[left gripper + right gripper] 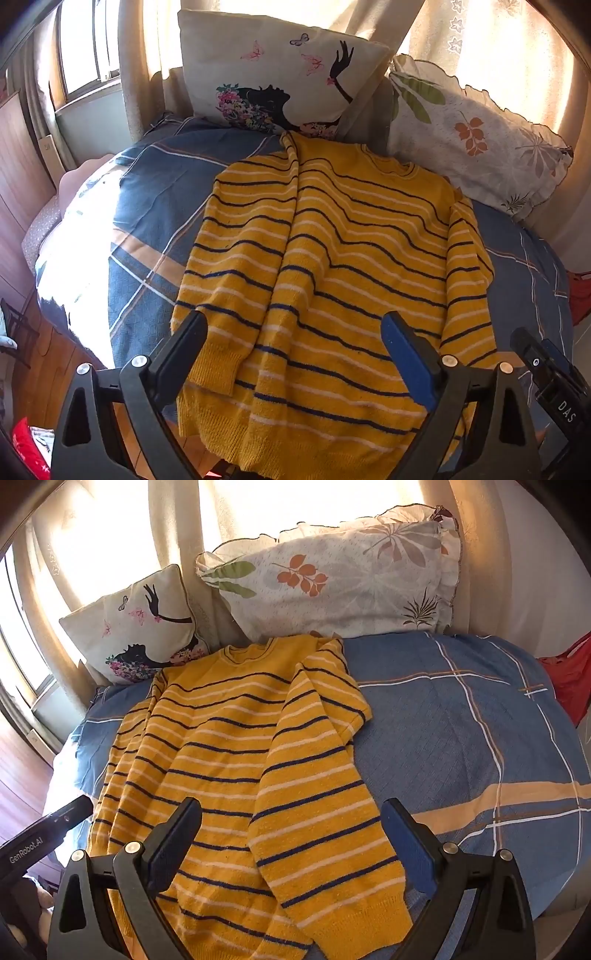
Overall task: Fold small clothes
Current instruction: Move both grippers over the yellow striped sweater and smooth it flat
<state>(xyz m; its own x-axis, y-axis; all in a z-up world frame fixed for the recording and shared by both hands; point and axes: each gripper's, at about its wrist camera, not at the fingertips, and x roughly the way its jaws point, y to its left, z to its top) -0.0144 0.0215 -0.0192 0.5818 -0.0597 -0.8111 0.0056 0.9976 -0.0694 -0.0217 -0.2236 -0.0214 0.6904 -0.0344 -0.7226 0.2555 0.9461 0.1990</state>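
Note:
A yellow sweater with dark blue and white stripes lies flat on the bed, collar toward the pillows, both sleeves folded in over the body. It also shows in the right wrist view. My left gripper is open and empty, hovering over the sweater's hem end near the left sleeve cuff. My right gripper is open and empty above the right sleeve, whose cuff lies near the bed's front edge. The right gripper's tip shows at the left view's right edge.
The blue plaid bedcover spreads to the right of the sweater. A butterfly-print cushion and a leaf-print pillow lean against the curtains at the back. A red item lies at the bed's right edge. Wooden floor lies left.

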